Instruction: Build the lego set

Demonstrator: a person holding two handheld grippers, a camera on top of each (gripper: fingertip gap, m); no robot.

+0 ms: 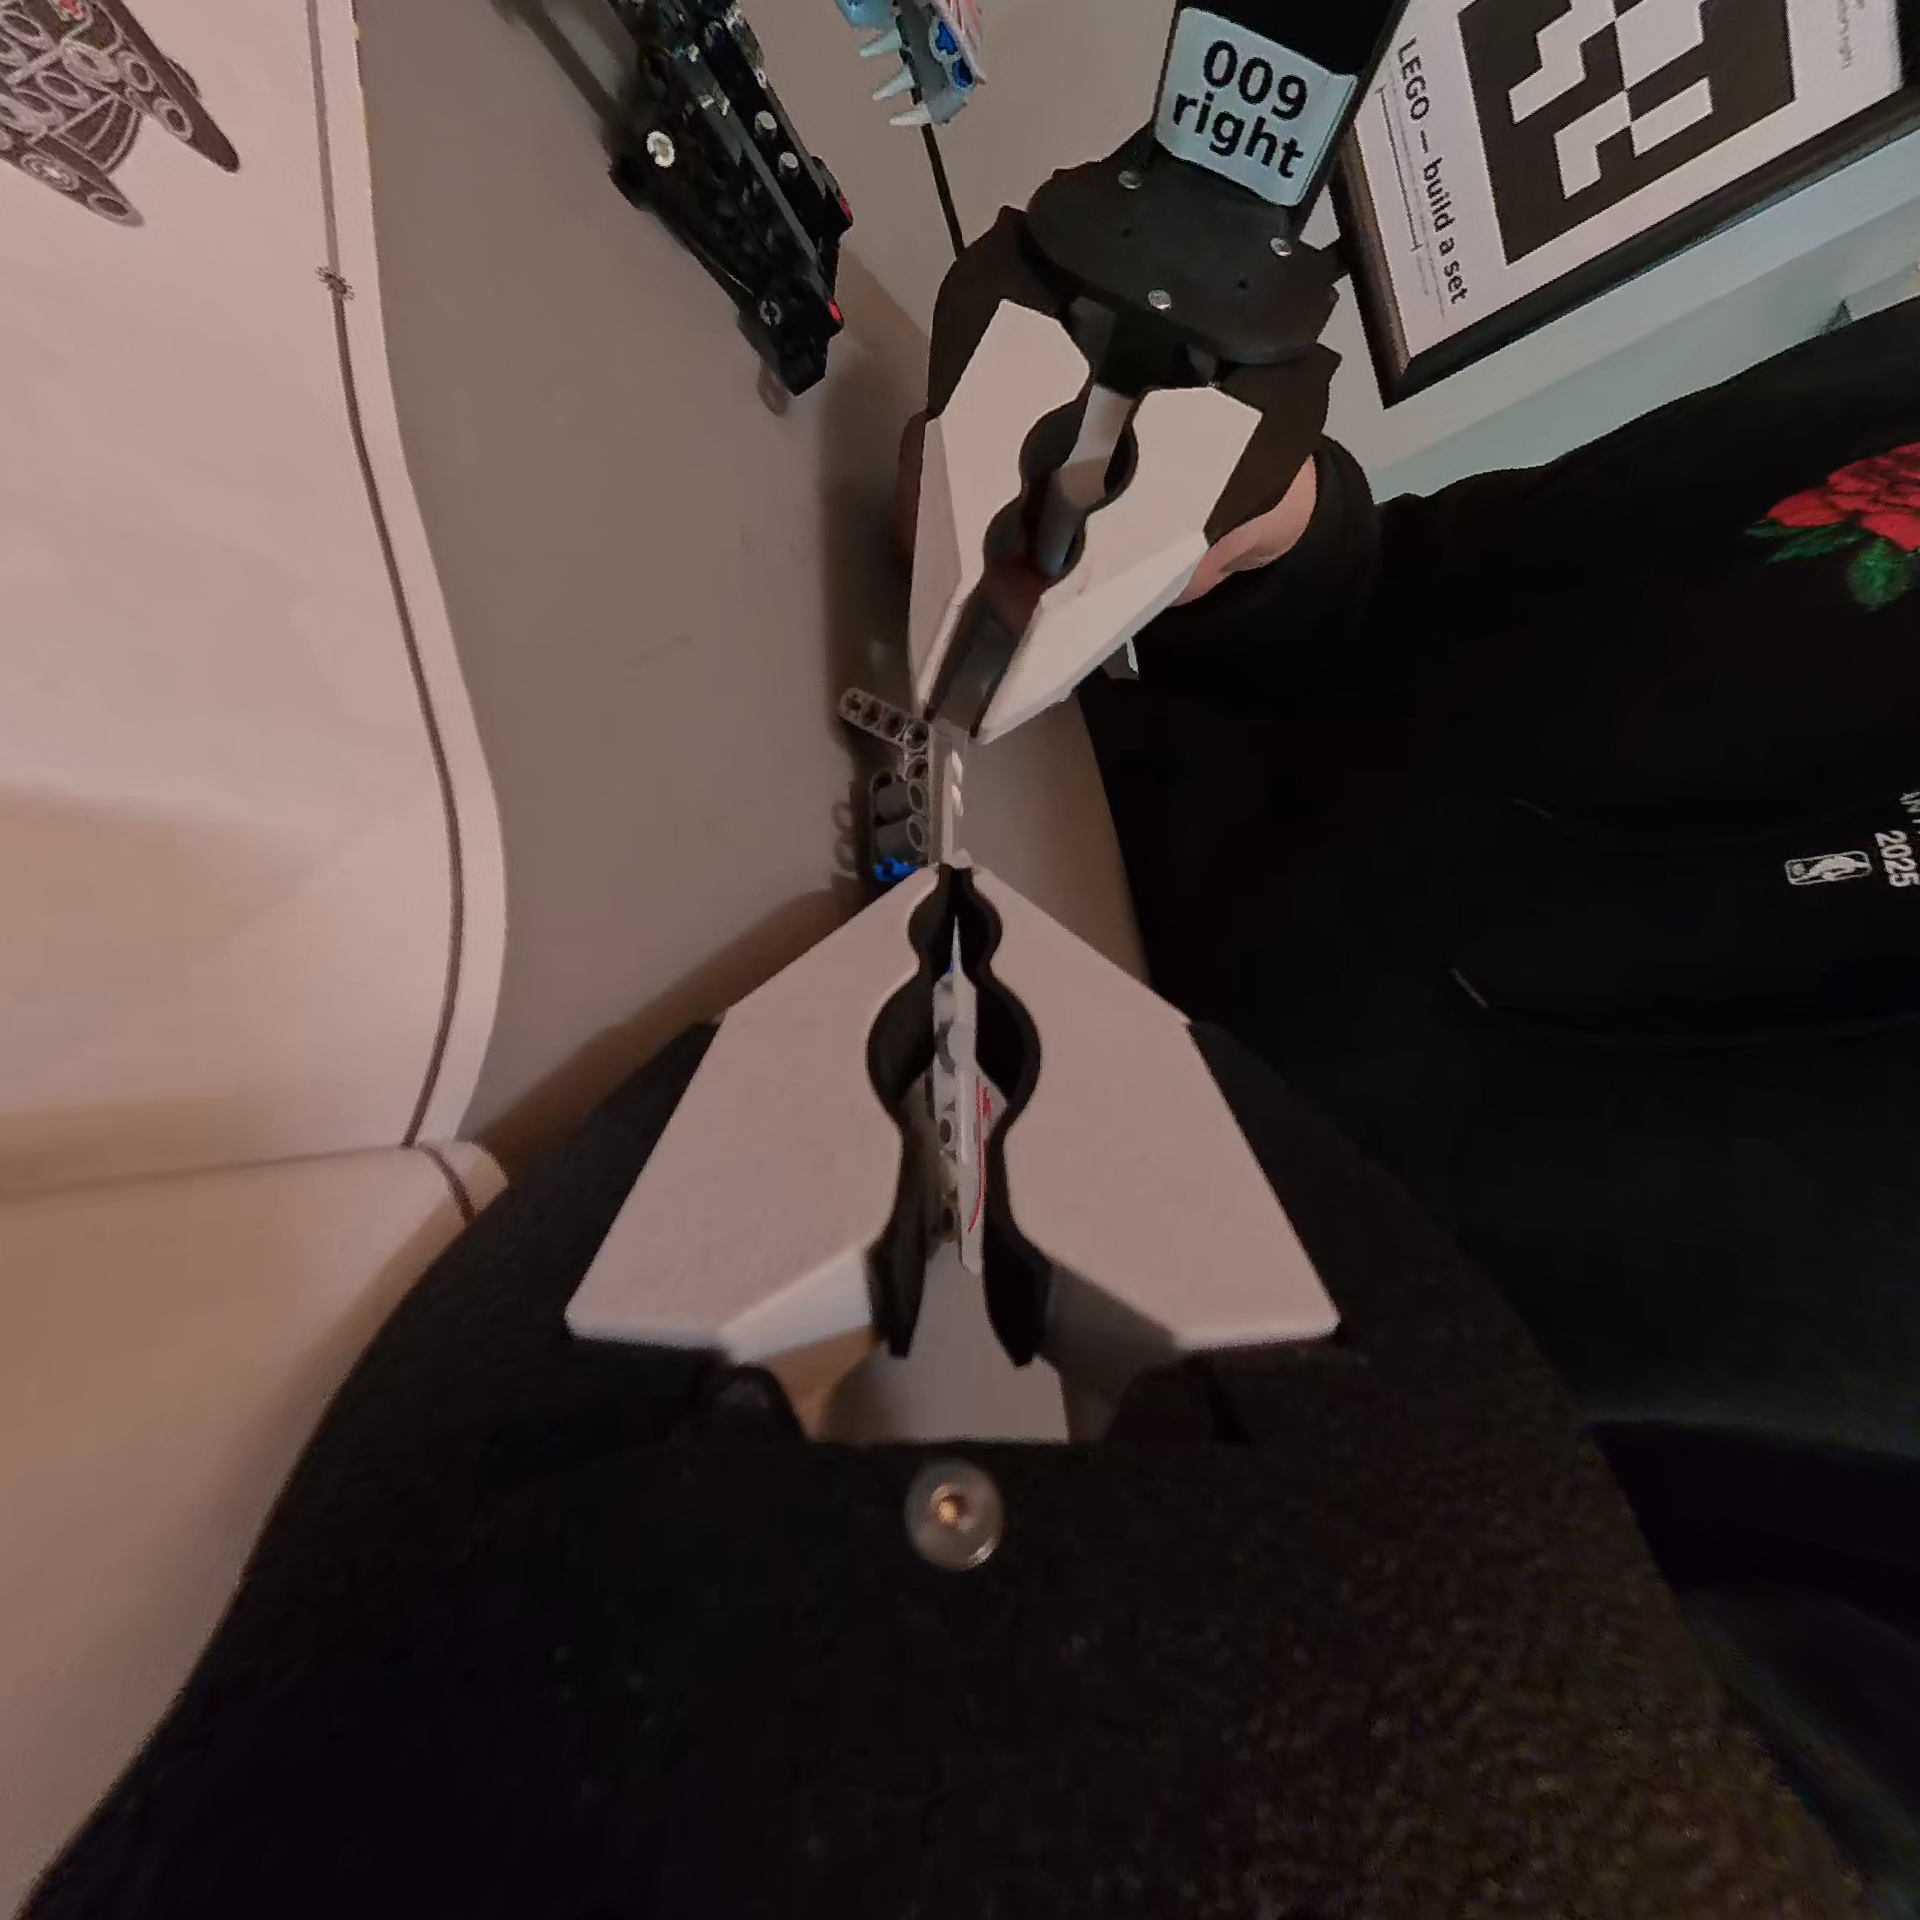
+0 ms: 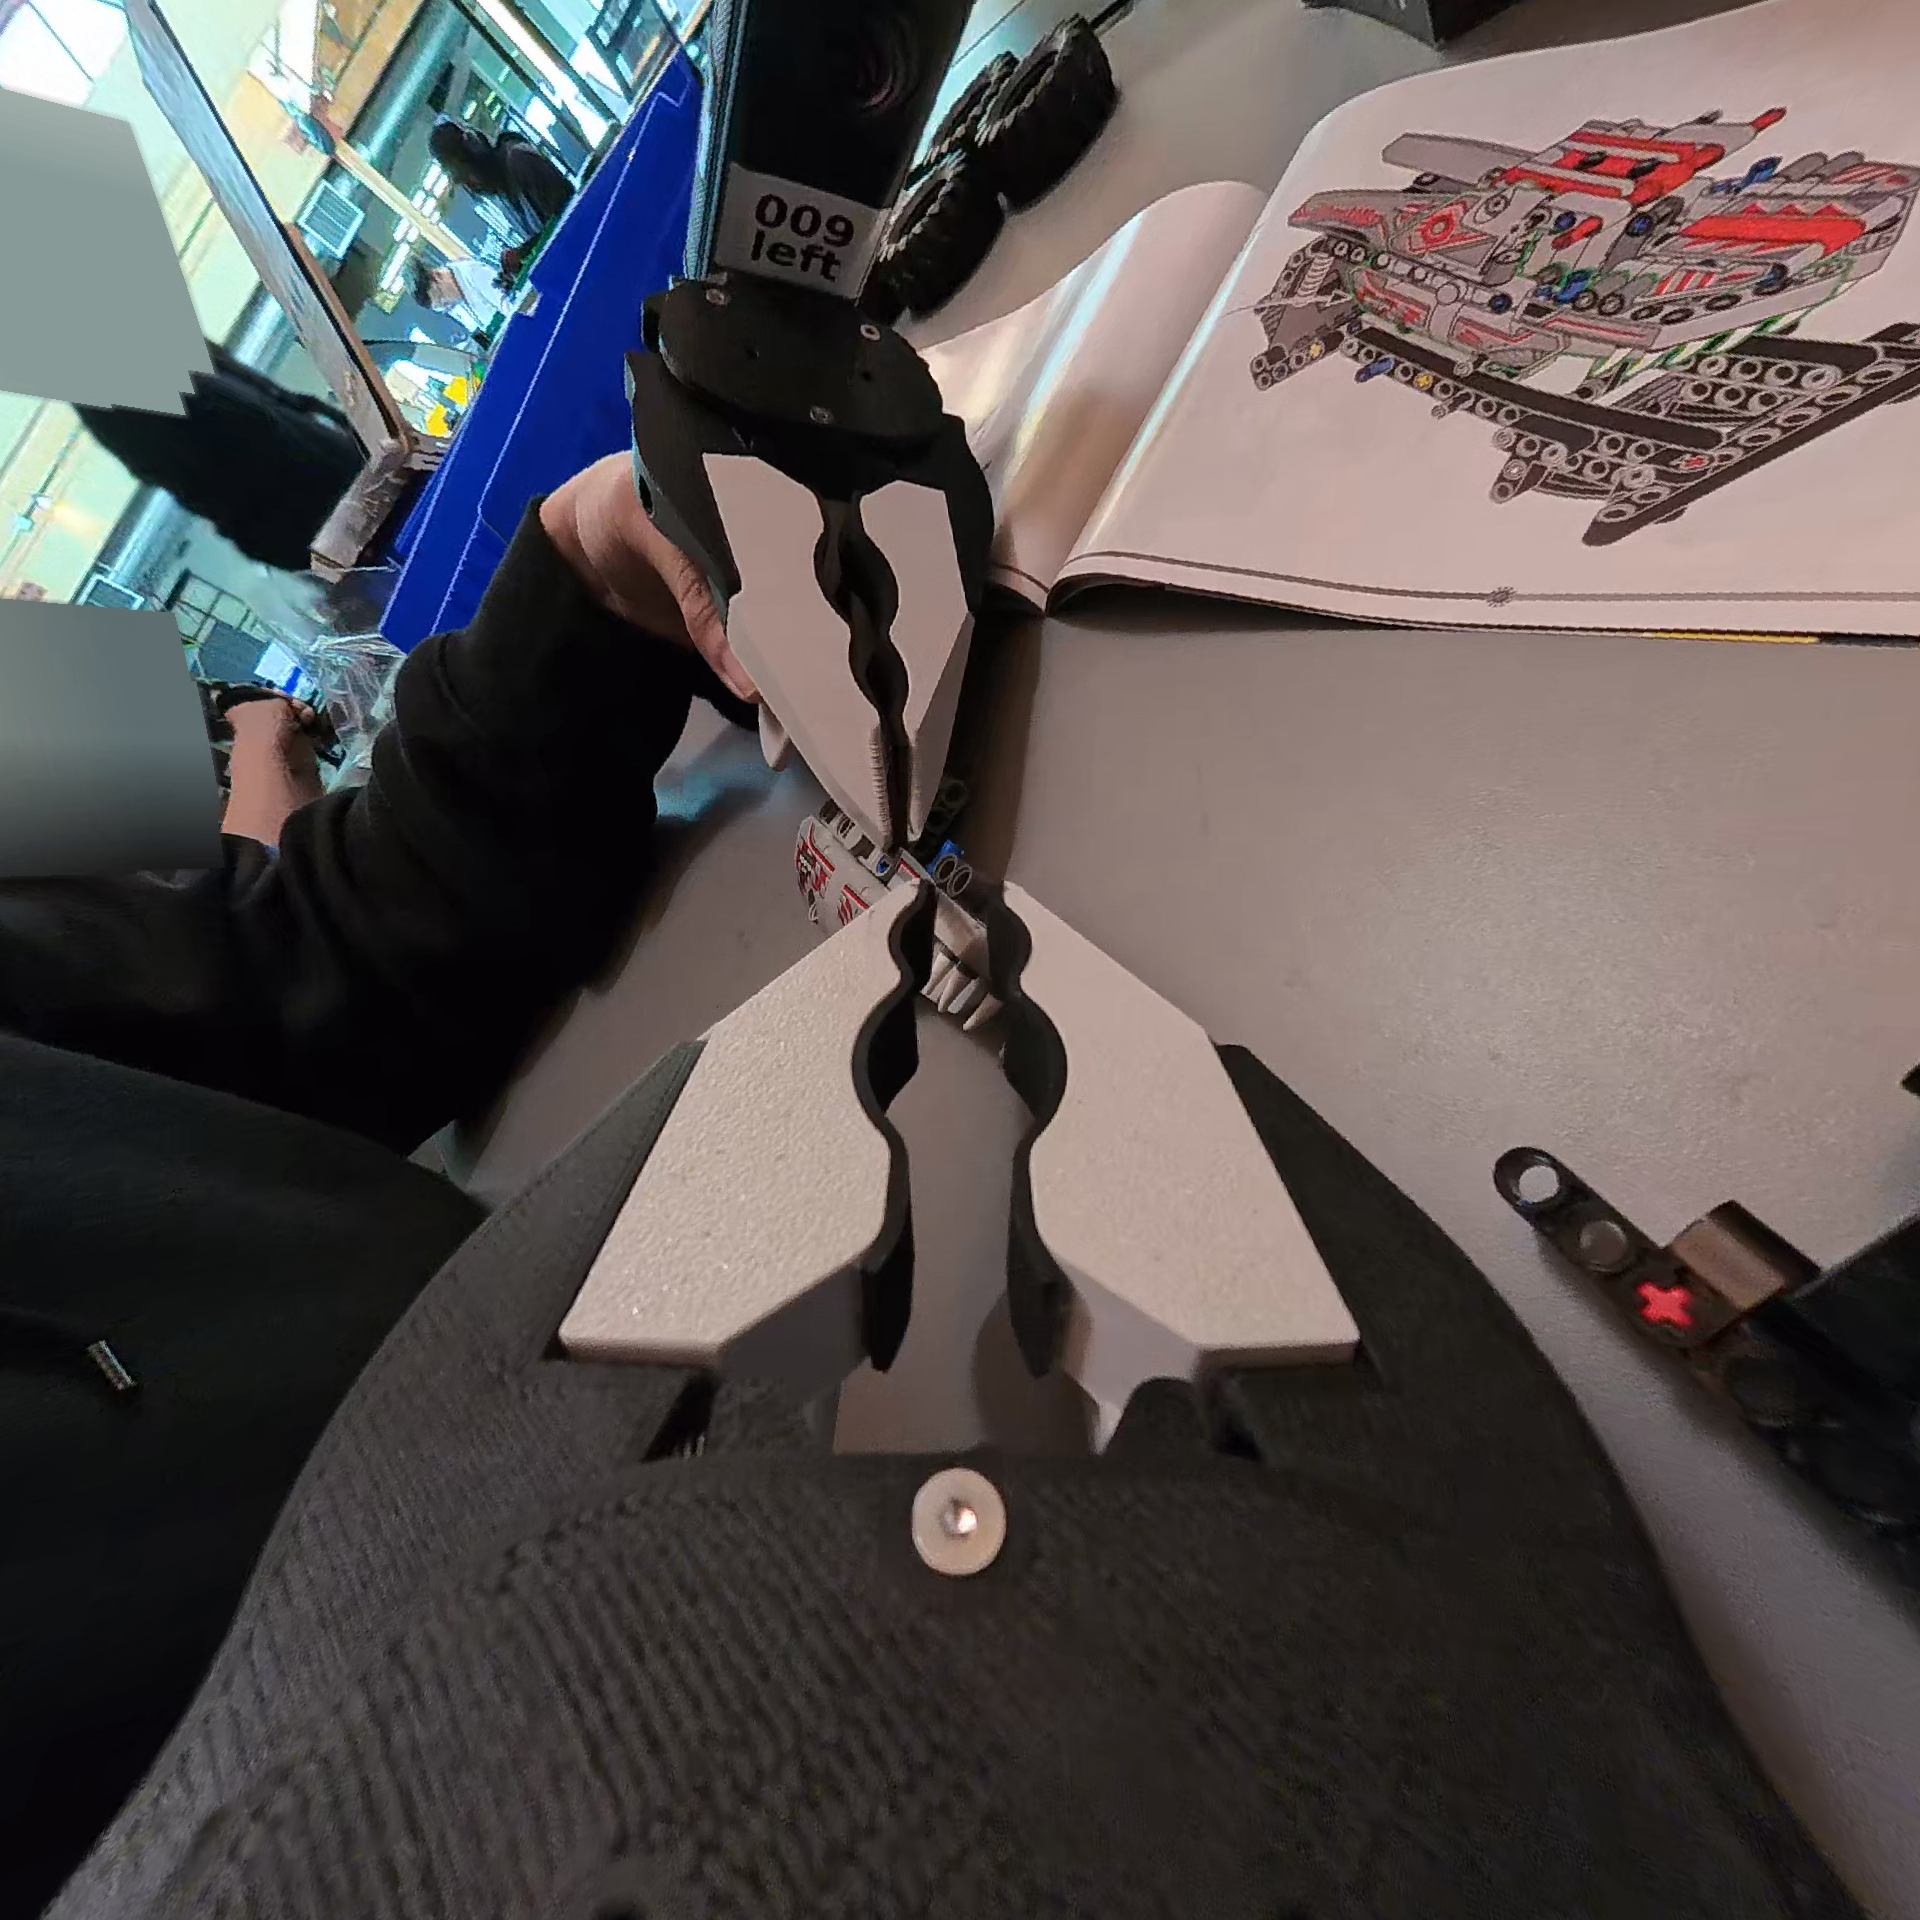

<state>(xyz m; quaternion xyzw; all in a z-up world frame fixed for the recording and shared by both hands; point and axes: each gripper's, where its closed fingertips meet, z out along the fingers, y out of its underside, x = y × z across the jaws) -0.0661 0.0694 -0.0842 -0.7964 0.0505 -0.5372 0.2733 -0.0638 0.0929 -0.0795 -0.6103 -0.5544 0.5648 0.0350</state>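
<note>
The left gripper [image 1: 951, 868] is pinched tight on one end of a small grey-and-white lego assembly [image 1: 914, 790] held over the table [image 2: 1403, 831]. Tip to tip opposite it, the right gripper [image 2: 961, 894] nips the assembly's other end.

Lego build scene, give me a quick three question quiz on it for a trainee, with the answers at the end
1. True or false: both the left gripper and the right gripper are closed on the small white lego assembly.
2. What lies open on the table beyond the grippers?
3. Multiple choice: the loose black tyres sit (a) in the left gripper, (b) on the table behind the left gripper, (c) on the booklet.

Key: 1 true; 2 an instruction booklet showing a drawing of the model; 3 b.
</note>
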